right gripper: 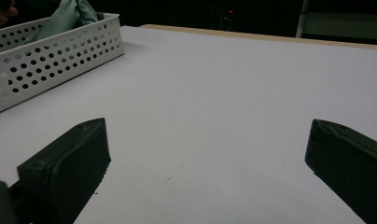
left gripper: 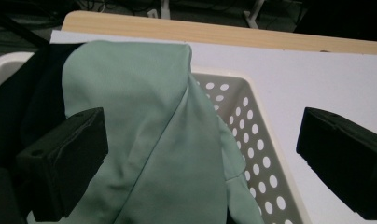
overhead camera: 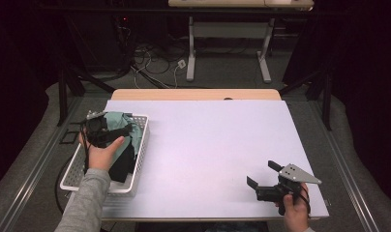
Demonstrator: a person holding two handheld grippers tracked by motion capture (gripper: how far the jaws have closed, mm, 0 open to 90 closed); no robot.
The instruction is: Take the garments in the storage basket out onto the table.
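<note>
A white perforated basket (overhead camera: 142,150) stands at the table's left edge. In it lie a pale green cloth (overhead camera: 115,119) and a black cloth (overhead camera: 122,166). My left gripper (overhead camera: 117,131) hovers over the basket with its jaws open. In the left gripper view the green cloth (left gripper: 149,116) spreads between and below the open jaws of this gripper (left gripper: 200,130), untouched by either one, and the black cloth (left gripper: 32,88) lies to its left. My right gripper (overhead camera: 263,174) rests low near the table's front right corner, open and holding nothing (right gripper: 207,135).
The white table top (overhead camera: 208,145) stretches between the basket and the right gripper, with a wooden strip (overhead camera: 193,94) along its far edge. Beyond it stand another table's white legs (overhead camera: 190,53) and floor cables (overhead camera: 150,63). The basket (right gripper: 60,56) sits far left in the right gripper view.
</note>
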